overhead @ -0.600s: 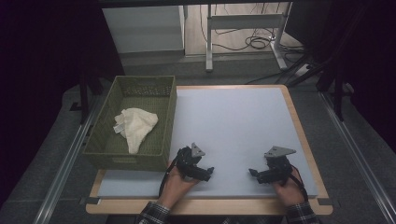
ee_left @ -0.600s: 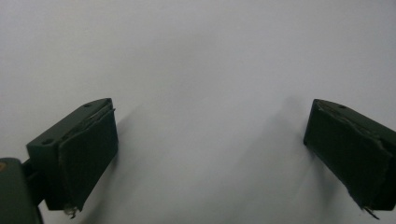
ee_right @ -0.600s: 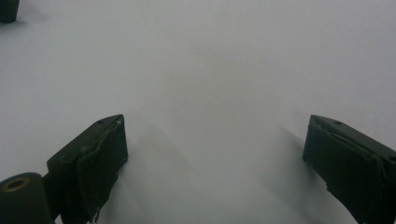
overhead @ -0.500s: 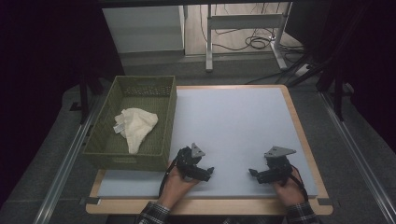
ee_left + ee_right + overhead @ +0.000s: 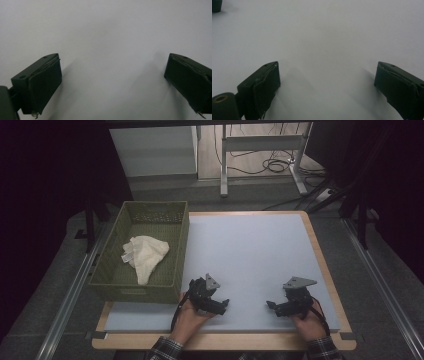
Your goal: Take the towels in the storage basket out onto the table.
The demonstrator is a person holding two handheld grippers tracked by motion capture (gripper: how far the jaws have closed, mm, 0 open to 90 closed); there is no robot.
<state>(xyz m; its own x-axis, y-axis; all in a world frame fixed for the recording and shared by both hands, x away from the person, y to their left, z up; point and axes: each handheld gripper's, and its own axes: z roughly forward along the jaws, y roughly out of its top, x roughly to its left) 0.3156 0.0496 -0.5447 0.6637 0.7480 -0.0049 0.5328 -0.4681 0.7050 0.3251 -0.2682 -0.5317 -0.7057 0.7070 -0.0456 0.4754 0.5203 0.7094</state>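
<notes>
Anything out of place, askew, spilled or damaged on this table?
Nothing major. The crumpled white cloth lies bunched inside the green woven basket, which sits at the table's left edge. The pale blue mat is flat and unmarked. The left gripper and right gripper are open and hold nothing; their black pads look frayed at the edges.

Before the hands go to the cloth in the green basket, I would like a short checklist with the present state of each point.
1. Left gripper jaws open and empty: ok; the left gripper view shows bare mat between them.
2. Right gripper jaws open and empty: ok.
3. White cloth lying inside the green basket: ok, crumpled, nothing on top of it.
4. Basket fully on the table: not ok, it overhangs the left edge of the pale mat.
5. Path from left gripper to basket free: ok, only the basket wall to clear.
6. Cloth caught on the basket weave: cannot tell.
</notes>
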